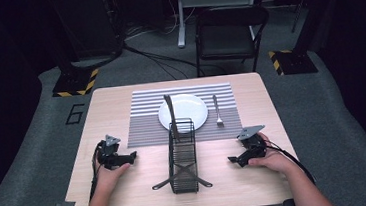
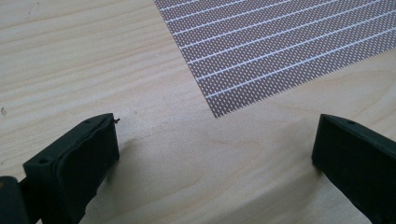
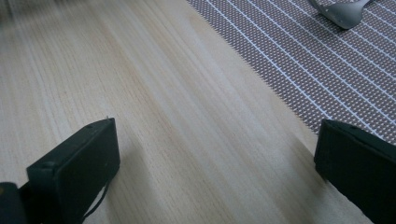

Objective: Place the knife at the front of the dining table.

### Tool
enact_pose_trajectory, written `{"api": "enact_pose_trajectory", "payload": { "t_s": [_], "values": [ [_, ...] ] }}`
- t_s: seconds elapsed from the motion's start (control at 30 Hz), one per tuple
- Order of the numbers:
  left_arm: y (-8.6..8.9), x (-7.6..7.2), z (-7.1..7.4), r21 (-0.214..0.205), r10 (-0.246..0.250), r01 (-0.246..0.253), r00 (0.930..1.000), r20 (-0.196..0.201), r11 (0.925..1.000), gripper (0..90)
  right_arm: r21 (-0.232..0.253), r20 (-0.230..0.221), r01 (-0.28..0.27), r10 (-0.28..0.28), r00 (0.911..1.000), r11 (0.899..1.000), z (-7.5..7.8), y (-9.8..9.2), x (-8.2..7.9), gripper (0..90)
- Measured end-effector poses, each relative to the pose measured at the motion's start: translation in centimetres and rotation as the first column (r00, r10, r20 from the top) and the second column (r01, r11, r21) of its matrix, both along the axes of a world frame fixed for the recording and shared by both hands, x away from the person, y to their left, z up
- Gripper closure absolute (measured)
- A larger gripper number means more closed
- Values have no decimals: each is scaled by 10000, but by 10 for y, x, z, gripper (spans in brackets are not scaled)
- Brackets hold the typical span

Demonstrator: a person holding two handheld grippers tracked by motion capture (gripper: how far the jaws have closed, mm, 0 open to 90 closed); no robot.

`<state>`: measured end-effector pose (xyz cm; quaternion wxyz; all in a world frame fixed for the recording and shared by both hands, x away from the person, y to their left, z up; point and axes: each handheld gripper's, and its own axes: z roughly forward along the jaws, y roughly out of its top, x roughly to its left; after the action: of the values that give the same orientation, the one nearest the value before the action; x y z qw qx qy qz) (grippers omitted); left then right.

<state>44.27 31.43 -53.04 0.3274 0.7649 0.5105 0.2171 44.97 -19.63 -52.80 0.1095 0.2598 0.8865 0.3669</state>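
Both grippers, left [image 1: 125, 158] and right [image 1: 237, 160], are resting jaws apart, flanking the wire caddy [image 1: 182, 155] whose long axis is running near-to-far.

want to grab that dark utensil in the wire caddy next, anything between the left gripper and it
Nothing visible blocks it. The left gripper rests open on bare table left of the wire caddy, with only wood between them. The dark utensil leans out of the caddy's far end, over the plate.
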Motion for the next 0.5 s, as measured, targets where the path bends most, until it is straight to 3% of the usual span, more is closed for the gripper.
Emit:
{"api": "enact_pose_trajectory", "payload": {
  "t_s": [0.5],
  "values": [
    [-1, 0, -1, -99, 185, -184, 9998, 59, 9998, 7, -6, -10, 13, -13, 10000, 10000, 0, 0, 0, 0]
  ]
}}
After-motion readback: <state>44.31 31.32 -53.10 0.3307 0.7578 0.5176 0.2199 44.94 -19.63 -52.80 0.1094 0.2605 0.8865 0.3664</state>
